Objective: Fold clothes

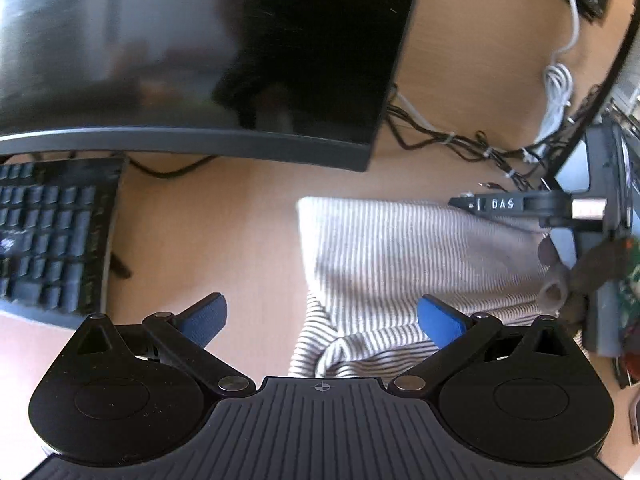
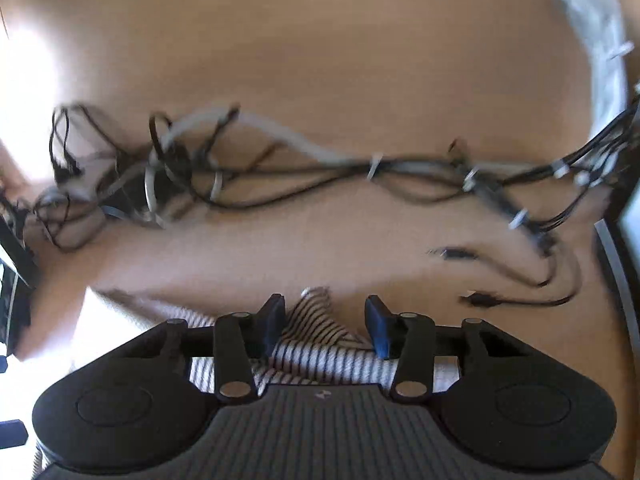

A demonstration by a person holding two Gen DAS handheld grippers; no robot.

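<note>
A white garment with thin dark stripes [image 1: 400, 256] lies folded on the light wooden desk [image 1: 224, 240]. My left gripper [image 1: 322, 316] is open, its blue pads wide apart just above the garment's near left edge, holding nothing. My right gripper [image 2: 325, 320] hovers over the garment's far edge; a raised fold of the striped cloth [image 2: 316, 320] sits between its blue pads, which stand apart with gaps on both sides. The right gripper also shows in the left wrist view [image 1: 532, 208] at the garment's far right, with the person's hand behind it.
A dark curved monitor [image 1: 192, 52] stands behind the left gripper, a black keyboard [image 1: 48, 236] to its left. A tangle of black and white cables [image 2: 280, 172] lies across the desk beyond the garment. A white cable bundle [image 1: 558, 92] hangs at right.
</note>
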